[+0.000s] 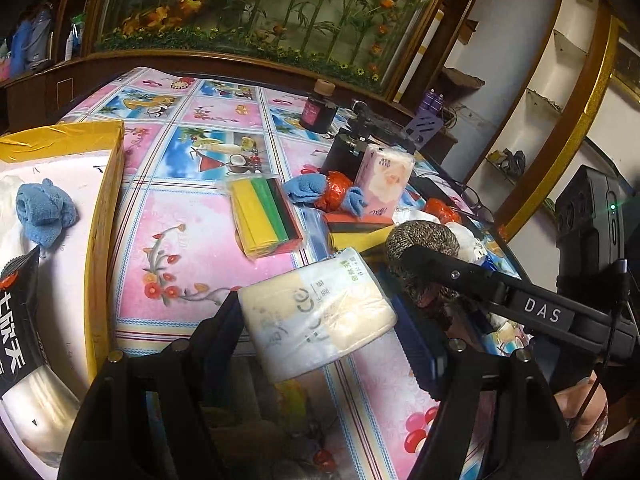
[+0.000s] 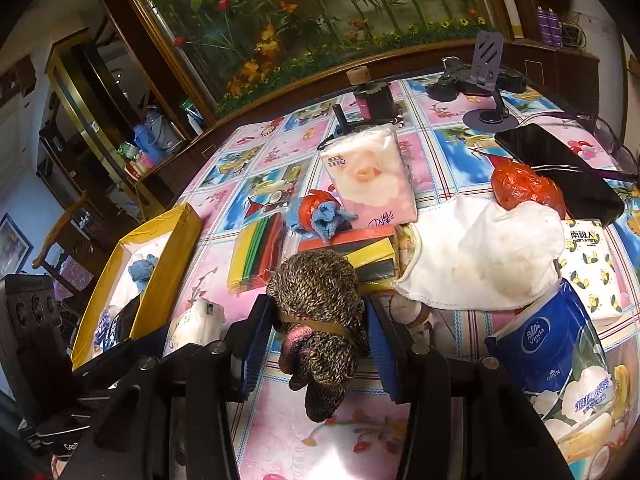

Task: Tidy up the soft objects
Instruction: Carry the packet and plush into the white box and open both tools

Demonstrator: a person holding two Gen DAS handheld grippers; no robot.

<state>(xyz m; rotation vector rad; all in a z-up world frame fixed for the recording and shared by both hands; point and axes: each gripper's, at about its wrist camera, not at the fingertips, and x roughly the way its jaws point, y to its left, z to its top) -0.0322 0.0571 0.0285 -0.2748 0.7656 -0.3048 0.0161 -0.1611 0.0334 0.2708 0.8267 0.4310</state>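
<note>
My left gripper (image 1: 320,320) is shut on a cream tissue pack (image 1: 316,316) and holds it above the table, right of the yellow box (image 1: 108,184). The box holds a blue rolled cloth (image 1: 44,212) and a black packet (image 1: 18,320). My right gripper (image 2: 316,332) is shut on a brown knitted bundle (image 2: 320,320) tied with a band, which also shows in the left wrist view (image 1: 424,240). The yellow box also shows in the right wrist view (image 2: 168,264), at the left.
On the floral tablecloth lie a coloured cloth pack (image 1: 266,216), a pink tissue pack (image 2: 368,176), a blue and orange bundle (image 2: 320,212), a white cloth (image 2: 480,256), a blue Vinda pack (image 2: 552,352), a phone (image 2: 560,168), a dark jar (image 2: 372,96) and a phone stand (image 2: 490,80).
</note>
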